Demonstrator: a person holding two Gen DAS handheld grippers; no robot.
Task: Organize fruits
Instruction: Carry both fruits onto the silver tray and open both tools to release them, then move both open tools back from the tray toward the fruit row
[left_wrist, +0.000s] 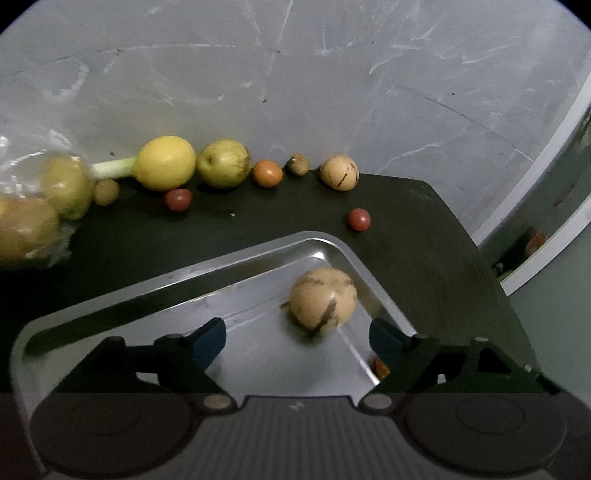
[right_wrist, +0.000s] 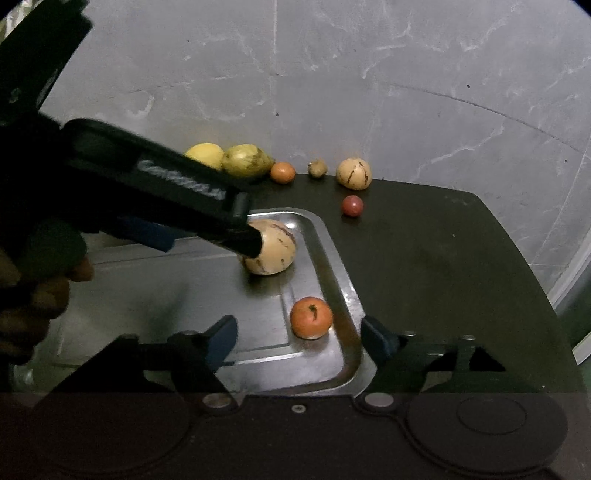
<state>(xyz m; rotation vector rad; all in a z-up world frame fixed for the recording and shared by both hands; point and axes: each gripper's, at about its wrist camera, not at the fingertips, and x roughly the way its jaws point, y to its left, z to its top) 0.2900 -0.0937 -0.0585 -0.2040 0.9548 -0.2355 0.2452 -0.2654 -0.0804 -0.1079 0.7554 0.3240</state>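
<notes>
A tan, brown-streaked melon (left_wrist: 323, 299) lies in the far corner of a metal tray (left_wrist: 258, 247). My left gripper (left_wrist: 297, 336) stands open just behind the melon, not touching it. In the right wrist view the left gripper (right_wrist: 210, 242) reaches in from the upper left, one fingertip beside the same melon (right_wrist: 273, 251). An orange fruit (right_wrist: 311, 317) rests at the right rim of the tray (right_wrist: 332, 266). My right gripper (right_wrist: 299, 334) is open, its fingers either side of the orange fruit and slightly short of it.
Along the grey wall sit a lemon (left_wrist: 164, 162), a greenish fruit (left_wrist: 223, 168), an orange one (left_wrist: 267, 172), a small brown one (left_wrist: 298, 164) and a second striped melon (left_wrist: 339, 172). Two small red fruits (left_wrist: 358, 219) lie on the dark table (right_wrist: 443, 258). A plastic bag of fruit (left_wrist: 26, 221) is at left.
</notes>
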